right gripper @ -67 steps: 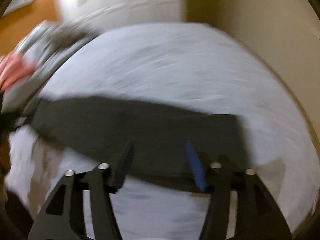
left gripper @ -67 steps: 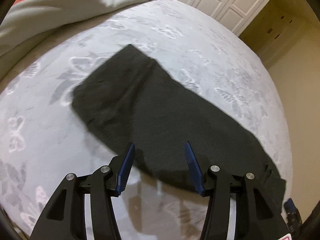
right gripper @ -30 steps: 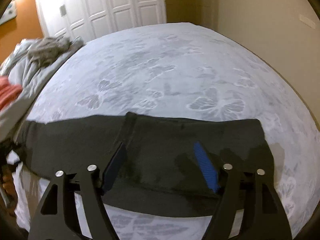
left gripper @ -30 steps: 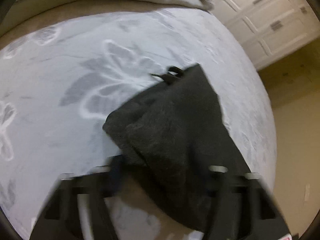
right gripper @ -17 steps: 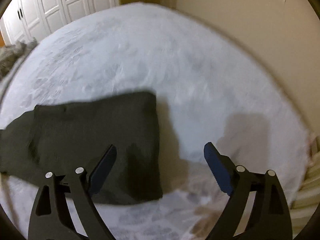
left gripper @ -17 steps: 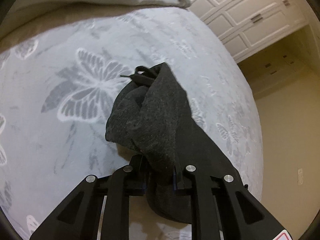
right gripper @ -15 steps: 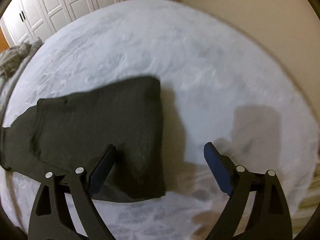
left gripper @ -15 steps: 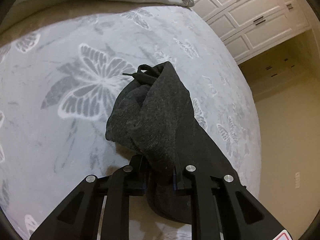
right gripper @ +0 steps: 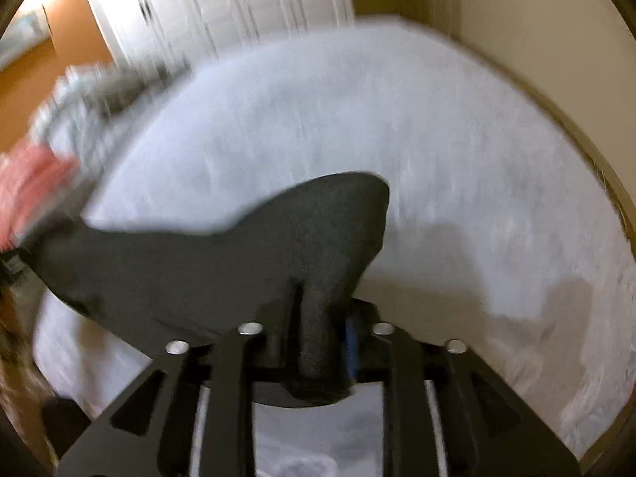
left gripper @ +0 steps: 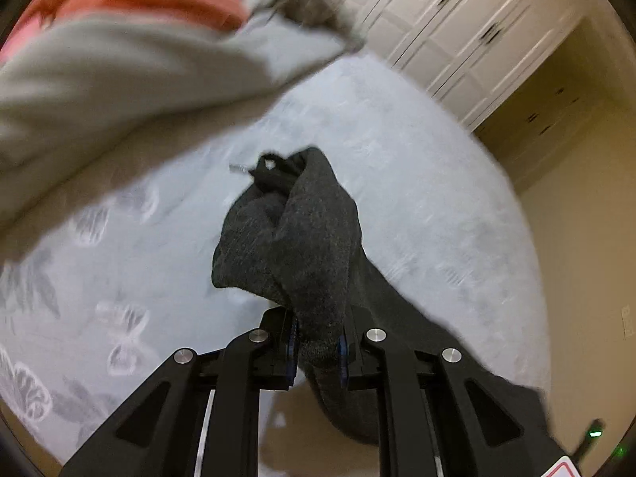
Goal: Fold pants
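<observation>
Dark gray pants (left gripper: 306, 238), knit, bunched at both ends, lifted off pale butterfly-print bedspread (left gripper: 417, 183); drawstring tip poking out at top. Right-side view blurred, cloth edge soft. Left gripper (left gripper: 316, 344) nearly closed, pads clamping thick wad of pants. Right gripper (right gripper: 318, 342) just been closing, jaws now pinching pants fold. Far: gray/orange bedding (left gripper: 119, 39), white closet doors (left gripper: 469, 28).

bed (left gripper: 417, 183) open, clothes pile (left gripper: 119, 59) far-left
</observation>
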Action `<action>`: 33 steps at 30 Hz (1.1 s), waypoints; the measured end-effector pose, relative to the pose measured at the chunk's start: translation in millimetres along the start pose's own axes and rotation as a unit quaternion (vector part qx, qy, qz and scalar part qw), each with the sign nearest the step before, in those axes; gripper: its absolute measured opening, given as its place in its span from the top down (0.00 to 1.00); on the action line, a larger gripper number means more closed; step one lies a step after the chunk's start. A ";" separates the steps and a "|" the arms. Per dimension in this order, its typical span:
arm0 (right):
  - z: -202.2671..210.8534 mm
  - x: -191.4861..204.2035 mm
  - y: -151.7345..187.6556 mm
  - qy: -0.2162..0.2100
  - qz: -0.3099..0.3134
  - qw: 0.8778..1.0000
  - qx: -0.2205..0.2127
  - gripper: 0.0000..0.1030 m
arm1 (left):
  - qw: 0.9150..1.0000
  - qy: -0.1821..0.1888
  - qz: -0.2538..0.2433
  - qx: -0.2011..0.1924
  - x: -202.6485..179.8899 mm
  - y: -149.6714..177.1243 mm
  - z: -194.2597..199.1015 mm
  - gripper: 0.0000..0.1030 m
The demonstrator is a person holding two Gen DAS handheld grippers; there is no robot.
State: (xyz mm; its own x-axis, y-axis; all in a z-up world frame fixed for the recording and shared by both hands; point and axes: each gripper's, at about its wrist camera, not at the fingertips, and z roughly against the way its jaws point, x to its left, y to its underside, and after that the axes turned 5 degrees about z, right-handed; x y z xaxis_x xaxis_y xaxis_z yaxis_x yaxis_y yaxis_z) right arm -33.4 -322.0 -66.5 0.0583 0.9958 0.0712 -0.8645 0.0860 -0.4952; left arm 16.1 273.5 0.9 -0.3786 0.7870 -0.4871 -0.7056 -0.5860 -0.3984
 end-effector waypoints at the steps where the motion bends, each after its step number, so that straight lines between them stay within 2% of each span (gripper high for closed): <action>1: -12.3 -2.2 6.0 0.040 0.002 0.999 0.020 0.72 | 0.999 -0.006 0.026 0.022 16.8 5.8 -13.9 0.88; 2: -17.2 -4.6 14.1 0.089 0.000 0.996 0.025 0.70 | 0.998 -0.010 0.048 0.027 31.6 12.4 -23.3 0.88; 3: -8.6 -2.7 17.1 0.103 -0.004 0.995 0.006 0.70 | 0.998 -0.015 0.061 0.024 41.8 16.5 -28.2 0.88; 4: 12.3 6.7 15.9 0.095 -0.008 0.995 -0.033 0.70 | 0.997 -0.021 0.073 0.025 52.7 20.7 -32.5 0.88; 5: 25.8 15.7 11.8 0.071 -0.006 0.996 -0.057 0.70 | 0.996 -0.017 0.079 0.029 57.7 21.0 -34.0 0.88; 6: 37.8 31.7 5.5 0.031 0.001 0.996 -0.078 0.70 | 0.995 0.009 0.097 0.029 65.0 19.3 -31.5 0.88; 7: 42.2 47.5 -0.6 0.000 0.013 0.996 -0.085 0.70 | 0.994 0.019 0.104 0.026 66.9 17.8 -30.0 0.88; 8: 39.5 65.2 -8.0 -0.027 0.029 0.996 -0.082 0.67 | 0.994 0.025 0.105 0.023 66.1 16.4 -29.1 0.88; 10: 17.3 94.0 -20.7 -0.085 0.037 0.994 -0.063 0.58 | 0.996 0.014 0.092 0.016 60.6 15.9 -30.2 0.88; 12: -19.5 116.8 -26.7 -0.111 0.038 0.993 -0.030 0.58 | 0.997 0.003 0.074 0.014 55.0 16.6 -32.0 0.87; 13: -38.7 123.5 -27.4 -0.112 0.044 0.993 -0.015 0.58 | 0.998 -0.002 0.067 0.014 52.3 17.1 -33.9 0.86; 14: -66.0 140.1 -24.6 -0.099 0.064 0.993 0.018 0.57 | 0.998 -0.006 0.062 0.016 51.8 16.7 -35.9 0.84; 15: -74.2 151.5 -19.3 -0.065 0.093 0.994 0.011 0.57 | 0.998 -0.007 0.063 0.017 54.3 16.3 -38.2 0.80; 16: -66.5 163.2 -16.5 -0.028 0.132 0.991 -0.012 0.56 | 0.997 -0.007 0.068 0.017 58.2 16.8 -38.5 0.80; 17: -60.9 173.5 -17.6 -0.006 0.157 0.988 -0.012 0.56 | 0.997 -0.006 0.073 0.020 60.1 14.9 -42.3 0.80; 18: -50.5 179.9 -18.5 -0.001 0.171 0.985 -0.025 0.56 | 0.997 -0.003 0.073 0.020 60.9 14.1 -43.3 0.80; 19: -34.8 182.6 -21.3 -0.014 0.171 0.984 -0.055 0.55 | 0.997 -0.002 0.070 0.018 60.8 15.0 -41.0 0.80; 22: -15.4 170.5 -33.5 -0.043 0.143 0.984 -0.097 0.42 | 0.998 0.009 0.058 -0.001 54.4 13.9 -36.8 0.86; 25: -12.8 148.0 -44.4 -0.048 0.081 0.987 -0.129 0.40 | 0.999 0.016 0.028 -0.025 32.1 11.7 -23.1 0.88; 27: -12.1 118.7 -48.0 -0.051 0.033 0.990 -0.130 0.40 | 0.998 0.043 0.009 -0.041 3.9 14.5 -3.5 0.88; 30: -7.3 90.8 -44.7 -0.043 -0.006 0.992 -0.121 0.40 | 0.992 0.089 -0.046 -0.074 -58.2 29.4 33.7 0.88; 33: 1.3 67.6 -43.3 -0.030 -0.030 0.992 -0.120 0.40 | 0.980 0.147 -0.112 -0.070 -132.1 56.6 57.5 0.88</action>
State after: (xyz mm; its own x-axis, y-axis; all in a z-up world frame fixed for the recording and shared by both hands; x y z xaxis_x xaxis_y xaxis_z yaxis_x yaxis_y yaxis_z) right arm 7.3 -258.5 -39.1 0.0705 0.9853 0.1555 -0.7157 0.1586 -0.6802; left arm -8.3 147.5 87.4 -0.0195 0.8216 -0.5698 -0.6546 -0.4413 -0.6139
